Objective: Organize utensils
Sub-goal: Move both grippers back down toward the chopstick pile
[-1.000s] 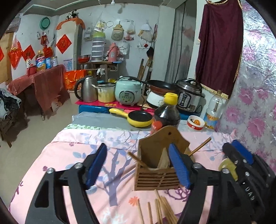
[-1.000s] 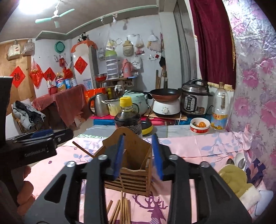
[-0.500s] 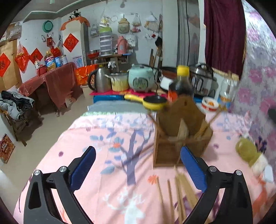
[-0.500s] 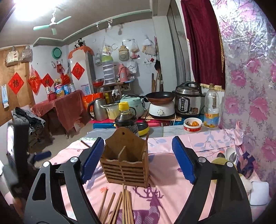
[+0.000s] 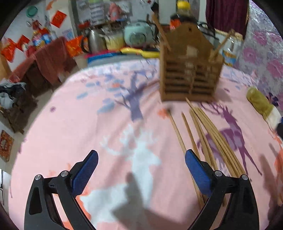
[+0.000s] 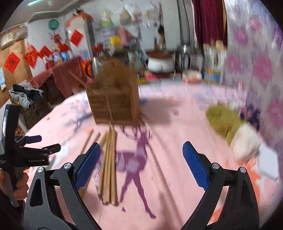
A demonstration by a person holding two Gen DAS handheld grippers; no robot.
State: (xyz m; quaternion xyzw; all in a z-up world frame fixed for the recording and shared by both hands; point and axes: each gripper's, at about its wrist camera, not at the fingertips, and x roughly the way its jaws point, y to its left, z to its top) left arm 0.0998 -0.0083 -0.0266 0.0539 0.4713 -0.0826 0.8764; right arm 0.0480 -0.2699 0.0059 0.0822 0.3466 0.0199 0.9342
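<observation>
A slatted wooden utensil holder (image 5: 190,70) stands on the pink tablecloth, with two chopsticks (image 5: 221,44) leaning in it; it also shows in the right wrist view (image 6: 115,100). Several loose wooden chopsticks (image 5: 210,134) lie in front of it, seen too in the right wrist view (image 6: 109,159). My left gripper (image 5: 141,166) is open and empty above the cloth, left of the chopsticks. My right gripper (image 6: 141,162) is open and empty, its left finger over the chopstick bundle. The left gripper also appears at the right view's left edge (image 6: 33,146).
A yellow-green and white glove (image 6: 228,123) lies on the cloth at the right, also visible in the left wrist view (image 5: 260,102). Behind the table stand a dark sauce bottle (image 5: 182,10), a kettle, rice cookers and a yellow pan (image 5: 139,51). A flowered wall covering runs along the right.
Both grippers pulled back from the holder and tilted down toward the cloth and loose chopsticks. The right gripper, nearly closed a second ago, has opened wide. The view is motion-blurred.
</observation>
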